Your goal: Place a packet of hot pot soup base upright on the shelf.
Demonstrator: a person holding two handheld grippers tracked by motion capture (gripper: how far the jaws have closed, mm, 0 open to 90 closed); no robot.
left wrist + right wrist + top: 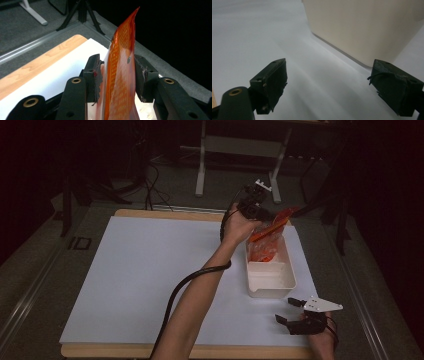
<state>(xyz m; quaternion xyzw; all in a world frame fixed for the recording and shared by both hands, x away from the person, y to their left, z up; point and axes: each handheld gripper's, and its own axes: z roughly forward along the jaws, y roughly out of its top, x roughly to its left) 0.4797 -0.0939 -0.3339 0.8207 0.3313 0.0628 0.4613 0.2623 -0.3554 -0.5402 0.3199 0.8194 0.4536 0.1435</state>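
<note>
Orange packet [267, 240] hangs over the far end of the white bin [272, 287], lower part inside it, top edge pinched by the left tool [261, 215]. In the left gripper view the jaws sit close on either side of the film [120, 75], apparently clamped. Step in hand, as judged: lowering the packet into the bin, or lifting it out; cannot tell which. Next move needs a straight vertical path clear of the bin walls. Right tool [289, 312] rests near the bin's near corner, jaws wide apart, holding nothing. White sheet [150, 270] covers the table [135, 213]; nothing obstructs.
</note>
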